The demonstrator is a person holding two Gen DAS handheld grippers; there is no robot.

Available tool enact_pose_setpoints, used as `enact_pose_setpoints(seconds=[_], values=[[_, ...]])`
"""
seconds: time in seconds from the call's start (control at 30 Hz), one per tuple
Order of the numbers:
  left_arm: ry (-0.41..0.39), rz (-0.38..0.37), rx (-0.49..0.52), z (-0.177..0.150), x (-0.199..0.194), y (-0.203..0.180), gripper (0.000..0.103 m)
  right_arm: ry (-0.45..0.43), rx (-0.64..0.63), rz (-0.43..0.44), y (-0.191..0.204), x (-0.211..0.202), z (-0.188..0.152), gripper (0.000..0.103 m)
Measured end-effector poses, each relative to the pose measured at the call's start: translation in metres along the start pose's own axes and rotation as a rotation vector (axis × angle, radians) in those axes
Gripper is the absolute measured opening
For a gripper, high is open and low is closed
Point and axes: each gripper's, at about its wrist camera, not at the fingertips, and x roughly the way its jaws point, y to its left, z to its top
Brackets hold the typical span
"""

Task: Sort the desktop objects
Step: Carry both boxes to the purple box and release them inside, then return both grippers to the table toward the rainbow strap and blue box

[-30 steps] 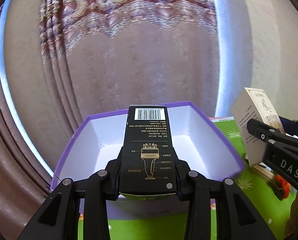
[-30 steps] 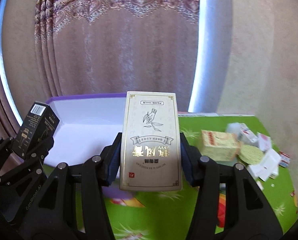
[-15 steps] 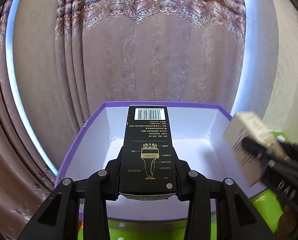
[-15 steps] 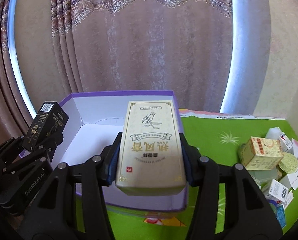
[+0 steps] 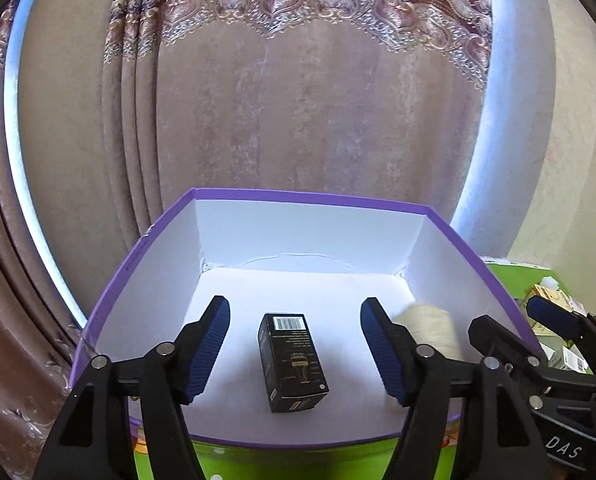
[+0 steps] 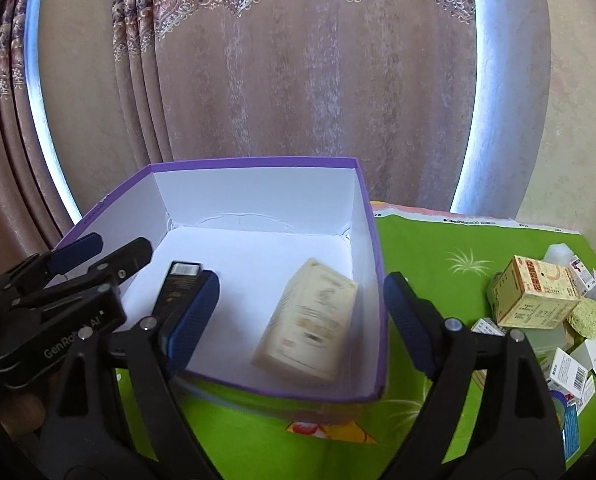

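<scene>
A purple box with a white inside (image 5: 314,236) (image 6: 254,204) stands on the green mat. A black carton (image 5: 292,360) lies on the box floor, partly hidden by a finger in the right wrist view (image 6: 177,280). A cream carton (image 6: 308,326), blurred by motion, is in the right part of the box; it shows blurred in the left wrist view (image 5: 430,330). My left gripper (image 5: 294,350) is open and empty above the box. My right gripper (image 6: 300,316) is open and empty above the box's right side.
A pile of small cartons and packets (image 6: 546,312) lies on the green mat (image 6: 438,248) at the right. A patterned curtain (image 5: 298,100) hangs close behind the box. The right gripper's body shows at the right edge of the left wrist view (image 5: 558,368).
Both grippers opened and let go of their cartons. The black carton now lies on the box floor; the cream carton is dropping into the box's right side.
</scene>
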Motion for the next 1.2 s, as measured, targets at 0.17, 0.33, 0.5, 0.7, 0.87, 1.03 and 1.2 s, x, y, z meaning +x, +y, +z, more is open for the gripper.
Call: enact_pose_setpoints(seconds=[0.17,0.33,0.5,0.7,0.87,1.03,1.2], values=[[0.002,-0.04,-0.027,-0.005,-0.003,0.012,0.07,-0.031,0.024,0.001,-0.012,-0.012,-0.003,0.086],[-0.024,-0.115,-0.113,-0.001,-0.009,0.041,0.07,-0.091,0.011,0.007,-0.022,-0.026,-0.004,0.089],[-0.042,-0.13,-0.161,0.003,-0.001,0.061,0.07,-0.136,-0.026,-0.019,-0.028,-0.039,-0.01,0.092],[-0.099,-0.156,-0.128,0.003,-0.004,0.047,0.07,-0.182,0.007,-0.073,-0.062,-0.073,-0.033,0.095],[-0.146,-0.193,-0.047,-0.004,-0.019,0.016,0.071,-0.12,0.029,-0.162,-0.102,-0.093,-0.062,0.095],[-0.163,-0.25,0.055,-0.012,-0.027,-0.024,0.071,-0.068,0.073,-0.211,-0.134,-0.103,-0.087,0.095],[-0.141,-0.32,0.123,-0.021,-0.03,-0.062,0.071,-0.037,0.119,-0.24,-0.162,-0.104,-0.102,0.095]])
